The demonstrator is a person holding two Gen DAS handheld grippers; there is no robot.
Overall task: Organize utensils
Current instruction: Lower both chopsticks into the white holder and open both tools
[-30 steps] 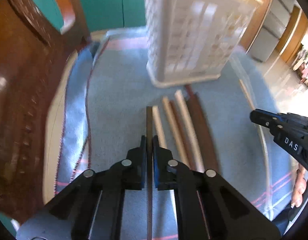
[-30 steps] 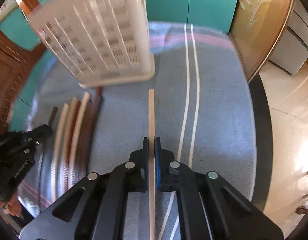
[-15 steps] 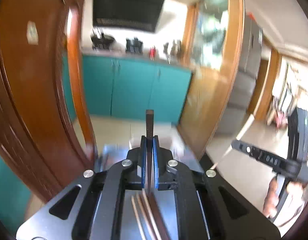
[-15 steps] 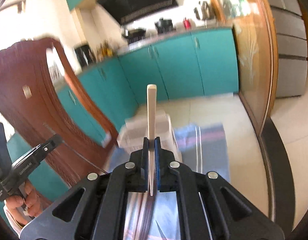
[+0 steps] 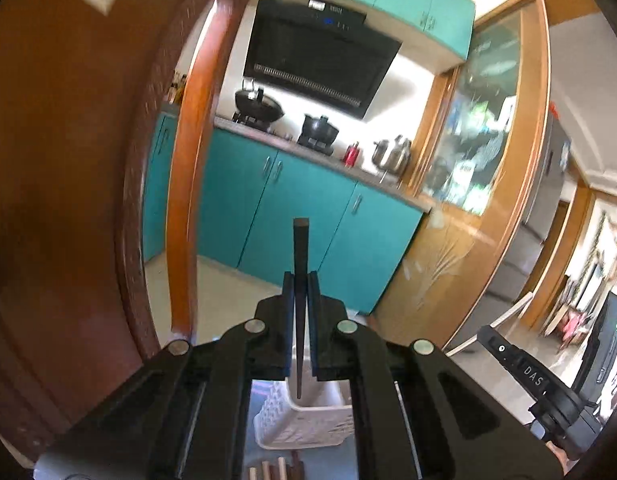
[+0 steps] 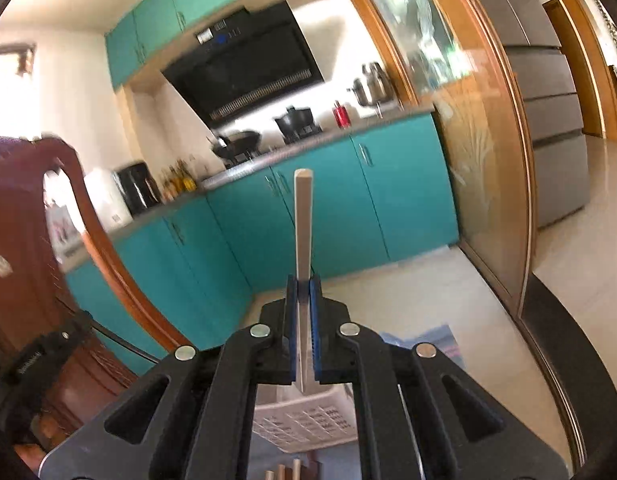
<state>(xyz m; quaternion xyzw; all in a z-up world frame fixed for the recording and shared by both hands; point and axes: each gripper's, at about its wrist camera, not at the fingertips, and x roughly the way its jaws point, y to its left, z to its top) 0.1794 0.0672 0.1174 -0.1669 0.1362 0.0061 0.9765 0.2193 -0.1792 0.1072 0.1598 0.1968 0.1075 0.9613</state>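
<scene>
My left gripper [image 5: 300,280] is shut on a dark wooden chopstick [image 5: 300,248], held upright, its lower tip over the white lattice basket [image 5: 308,424]. My right gripper [image 6: 303,282] is shut on a pale wooden chopstick [image 6: 303,220], also upright, its lower tip above the same basket [image 6: 304,420]. Several wooden sticks lie on the blue cloth below the basket, seen in the left wrist view [image 5: 274,470] and the right wrist view [image 6: 286,472]. The right gripper shows at the lower right of the left wrist view [image 5: 524,372].
A dark wooden chair back [image 5: 68,160] rises close on the left. Teal kitchen cabinets [image 5: 292,216] and a counter with pots stand behind. A glass-panelled wooden door [image 6: 468,140] and a grey fridge [image 6: 548,120] are to the right.
Both grippers have lifted and tilted upward with their chopsticks, from lying low over the cloth to standing upright over the basket. The view now looks into the kitchen.
</scene>
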